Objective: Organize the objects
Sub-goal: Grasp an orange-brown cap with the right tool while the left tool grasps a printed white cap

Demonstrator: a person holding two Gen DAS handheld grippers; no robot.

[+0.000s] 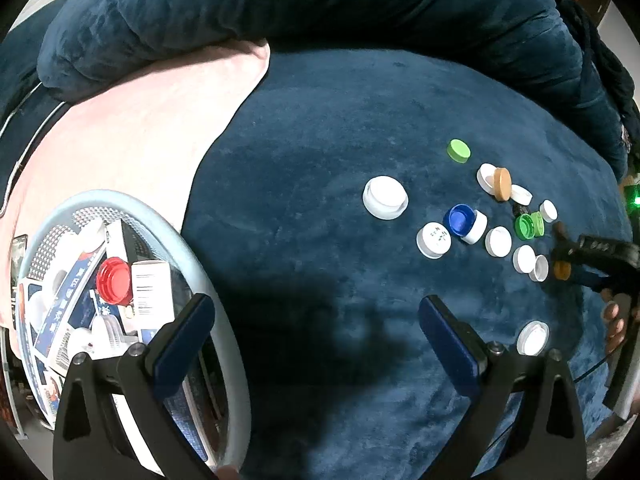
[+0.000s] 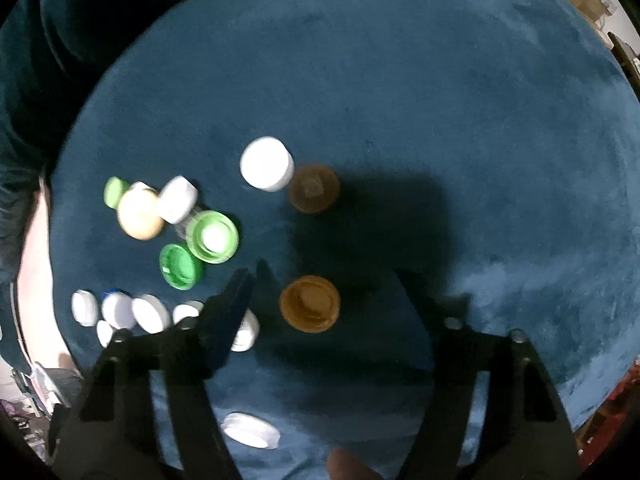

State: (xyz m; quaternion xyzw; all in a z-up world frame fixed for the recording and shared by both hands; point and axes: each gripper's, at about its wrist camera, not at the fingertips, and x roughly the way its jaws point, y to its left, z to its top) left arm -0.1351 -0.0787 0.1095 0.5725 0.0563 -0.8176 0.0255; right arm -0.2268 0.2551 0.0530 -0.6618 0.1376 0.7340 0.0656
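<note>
The right gripper [image 2: 320,292] points straight down over the blue velvet surface [image 2: 400,100], and an orange cap [image 2: 310,304] lies open side up between its two fingers. The fingers stand a little apart from the cap on both sides; they do not press on it yet, so the cap is framed but not pinched. This position probably serves to take the cap by its rim from above.

The other caps lie loose in a group just beside it: a brown cap [image 2: 314,188] touching a white cap [image 2: 267,164], two green caps [image 2: 212,236], and a row of small white ones [image 2: 150,312] at the left finger. They are near enough that closing fingers could push a neighbour.

The left gripper [image 1: 316,340] hangs with its fingers spread wide and nothing between them. It waits near a light round basket [image 1: 188,240], which already holds a red cap [image 1: 114,280] and small boxes [image 1: 150,288]. The basket is likely the place where the sorted things go, well apart from the group of caps.
</note>
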